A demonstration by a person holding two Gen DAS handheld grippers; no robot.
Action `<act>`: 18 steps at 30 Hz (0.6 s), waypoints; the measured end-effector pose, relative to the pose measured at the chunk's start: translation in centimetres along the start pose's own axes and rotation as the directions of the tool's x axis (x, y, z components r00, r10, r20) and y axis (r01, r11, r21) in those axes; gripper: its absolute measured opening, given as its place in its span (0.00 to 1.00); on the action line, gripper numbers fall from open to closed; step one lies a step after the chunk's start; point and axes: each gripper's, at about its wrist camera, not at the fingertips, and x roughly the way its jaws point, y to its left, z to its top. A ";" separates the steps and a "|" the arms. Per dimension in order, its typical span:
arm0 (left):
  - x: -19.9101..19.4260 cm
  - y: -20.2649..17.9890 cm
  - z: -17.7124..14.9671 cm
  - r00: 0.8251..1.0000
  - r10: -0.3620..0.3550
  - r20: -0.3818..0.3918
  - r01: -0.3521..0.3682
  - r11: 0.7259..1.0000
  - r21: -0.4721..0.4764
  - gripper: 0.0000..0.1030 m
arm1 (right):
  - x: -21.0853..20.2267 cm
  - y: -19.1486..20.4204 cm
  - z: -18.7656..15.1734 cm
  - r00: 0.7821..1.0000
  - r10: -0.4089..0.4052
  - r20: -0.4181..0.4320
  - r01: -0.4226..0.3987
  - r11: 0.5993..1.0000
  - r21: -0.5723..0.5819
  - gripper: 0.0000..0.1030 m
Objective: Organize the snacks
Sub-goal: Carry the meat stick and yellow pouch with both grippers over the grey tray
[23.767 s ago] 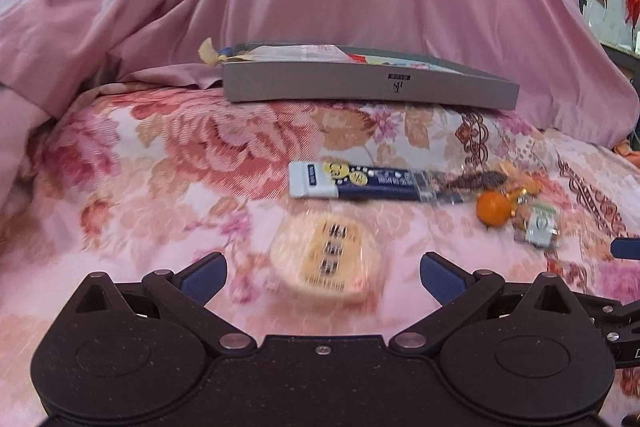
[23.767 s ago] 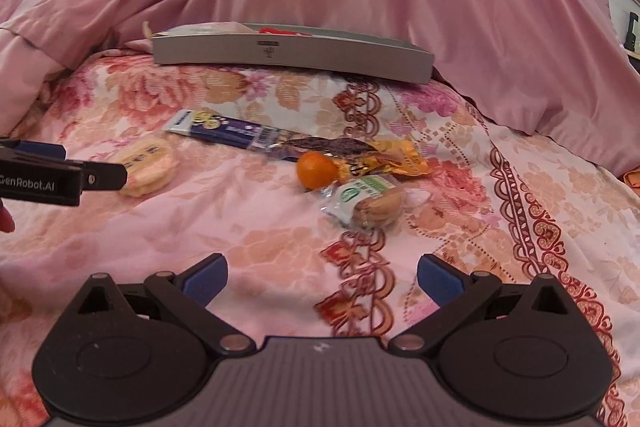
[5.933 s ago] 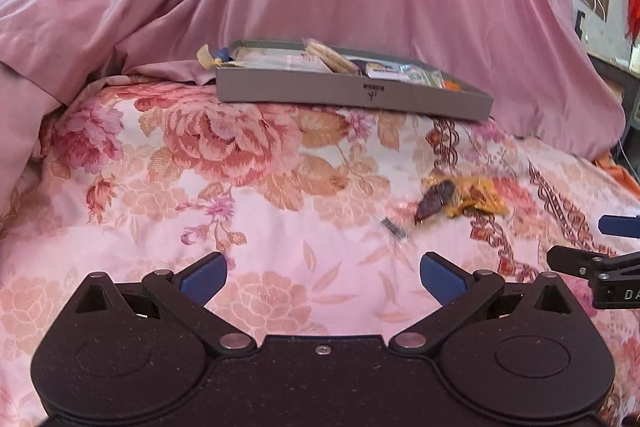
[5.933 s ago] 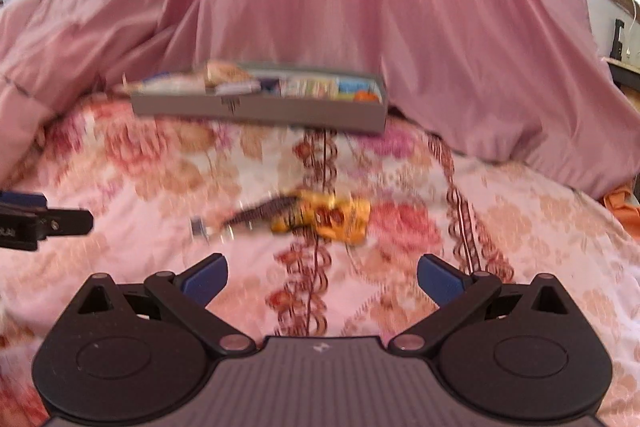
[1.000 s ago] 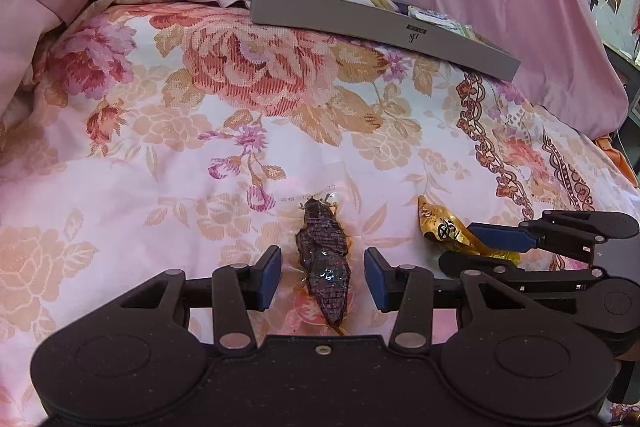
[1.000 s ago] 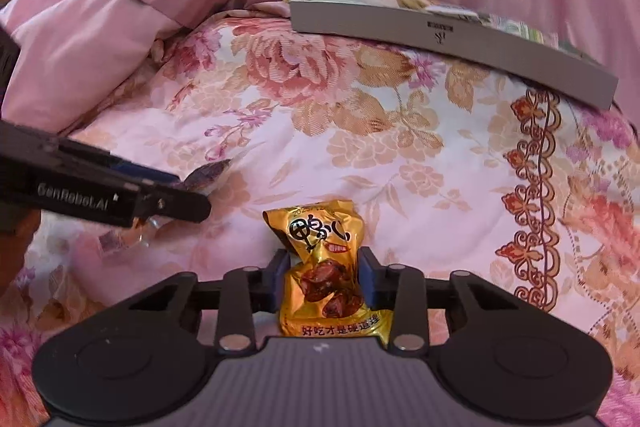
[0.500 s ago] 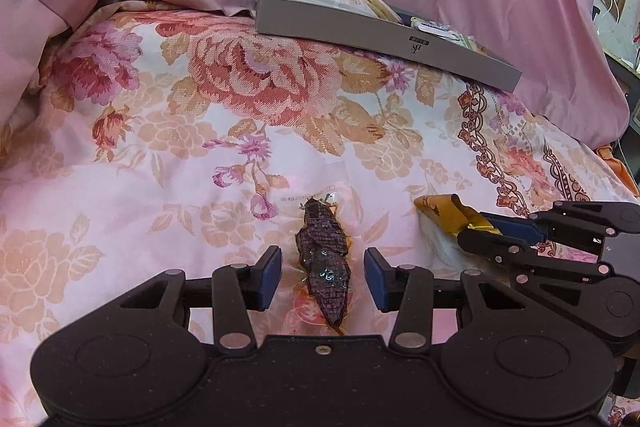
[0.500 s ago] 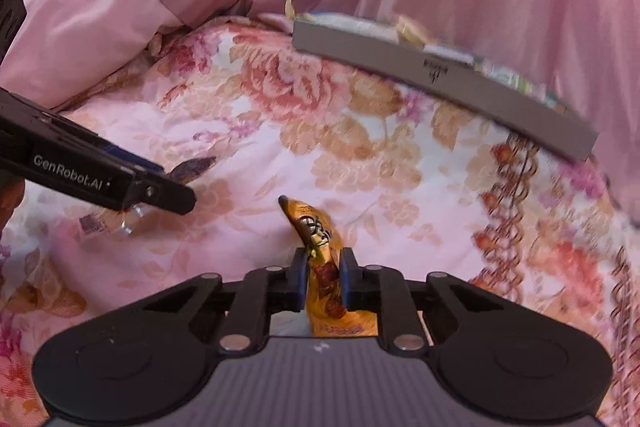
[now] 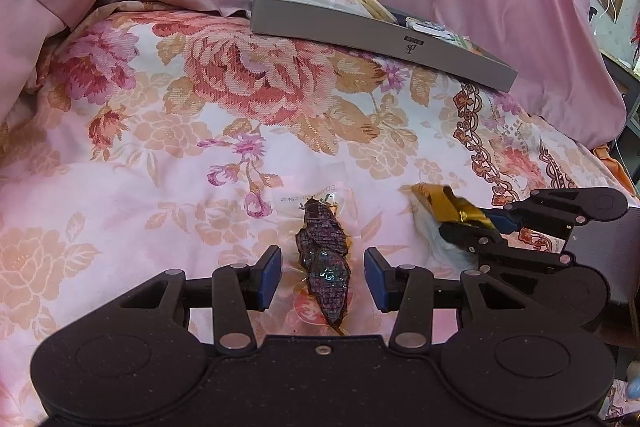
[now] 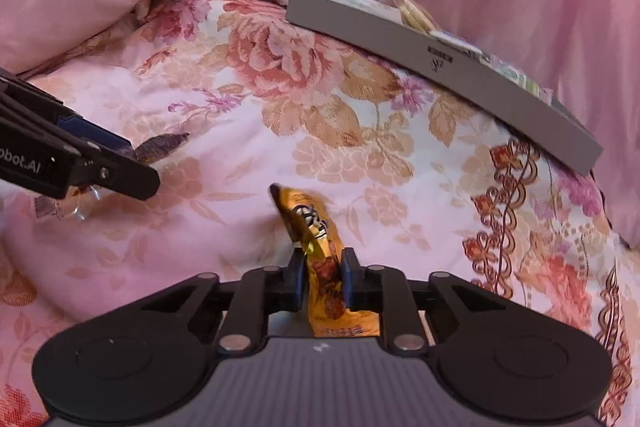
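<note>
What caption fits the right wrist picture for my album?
Right tool pinching a golden snack packet above the flowery bedspread, grey box behind.

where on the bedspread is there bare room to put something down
Free: the wide floral bedspread between the grey snack tray and the two grippers, and the stretch left of the dark clear-wrapped snack. Crowded: near that snack between the left gripper pads, and the gold foil packet clamped in the right gripper.
</note>
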 end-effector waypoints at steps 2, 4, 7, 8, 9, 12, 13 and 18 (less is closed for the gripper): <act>0.0 0.0 0.1 1.000 -0.002 0.006 0.002 1.000 0.001 0.45 | -0.2 0.5 0.0 0.999 -0.036 0.012 0.036 0.998 -0.052 0.17; -0.2 0.0 0.3 1.000 -0.002 0.018 0.002 1.000 0.000 0.45 | -0.7 0.8 -0.1 0.998 -0.052 0.028 0.055 0.995 -0.080 0.16; -0.3 -0.1 1.0 0.999 -0.003 0.043 0.003 1.000 -0.006 0.45 | -1.8 0.9 0.3 0.994 -0.068 0.084 0.077 0.991 -0.113 0.16; -0.4 -0.2 1.3 0.999 -0.004 0.050 0.004 1.000 -0.010 0.45 | -2.2 0.8 0.5 0.992 -0.070 0.102 0.082 0.990 -0.114 0.16; -0.4 -0.2 1.6 0.998 -0.007 0.057 0.007 1.000 -0.010 0.45 | -2.5 0.7 0.8 0.990 -0.074 0.117 0.087 0.990 -0.113 0.16; -0.8 -0.4 2.9 0.997 -0.003 0.082 0.003 1.000 -0.001 0.45 | -3.1 0.2 1.7 0.982 -0.090 0.167 0.111 0.987 -0.119 0.16; -0.9 -0.5 3.5 0.996 -0.003 0.092 0.002 1.000 0.002 0.46 | -3.3 -0.1 2.0 0.978 -0.097 0.185 0.121 0.985 -0.120 0.16; -0.9 -0.8 7.5 0.988 0.012 0.153 -0.014 1.000 0.015 0.46 | -4.5 -1.9 3.9 0.959 -0.117 0.259 0.149 0.983 -0.107 0.16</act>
